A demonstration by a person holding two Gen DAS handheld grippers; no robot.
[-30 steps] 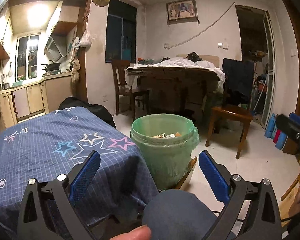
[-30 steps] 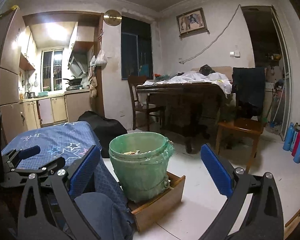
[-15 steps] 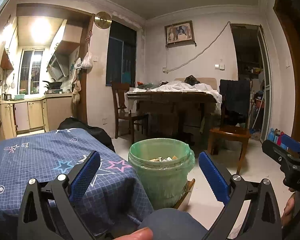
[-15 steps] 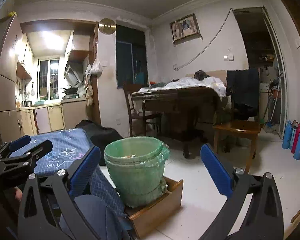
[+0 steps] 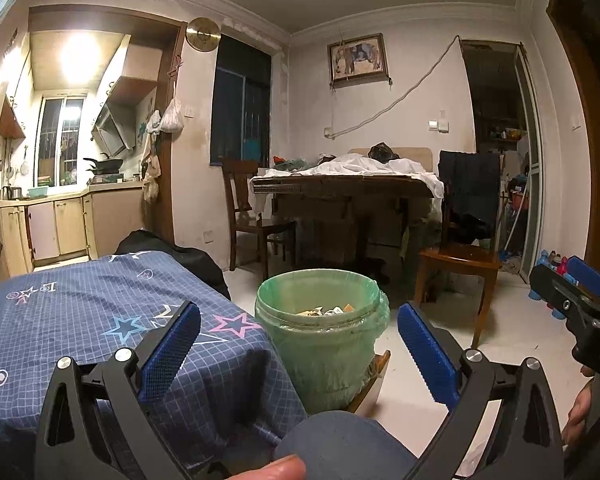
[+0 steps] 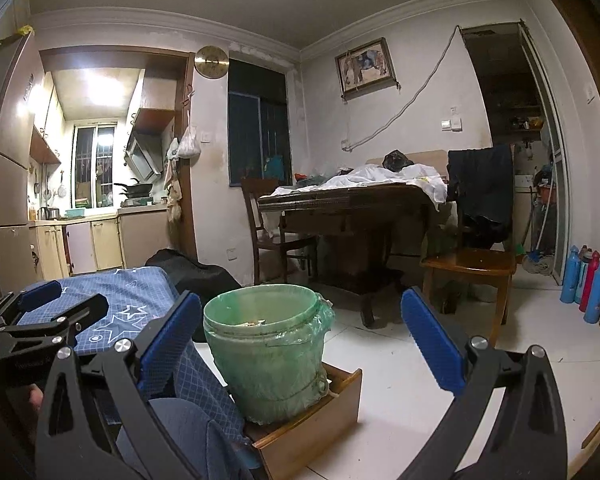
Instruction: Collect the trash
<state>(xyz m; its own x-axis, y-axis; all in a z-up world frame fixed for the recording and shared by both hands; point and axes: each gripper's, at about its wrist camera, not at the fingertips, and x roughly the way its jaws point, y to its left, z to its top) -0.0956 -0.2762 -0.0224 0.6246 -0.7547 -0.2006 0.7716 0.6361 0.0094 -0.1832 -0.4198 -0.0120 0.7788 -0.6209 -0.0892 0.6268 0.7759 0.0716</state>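
Big tabletop (image 5: 80,312) under a blue star cloth on the left, and just beside it a green bin (image 5: 322,332) with a green bag liner, standing in a shallow wooden box (image 6: 312,424) on the white floor (image 6: 400,364). Bits of trash (image 5: 326,311) down inside the bin. Left gripper (image 5: 298,354) and right gripper (image 6: 300,344) both up in the air near the bin, jaws spread wide and holding nothing.
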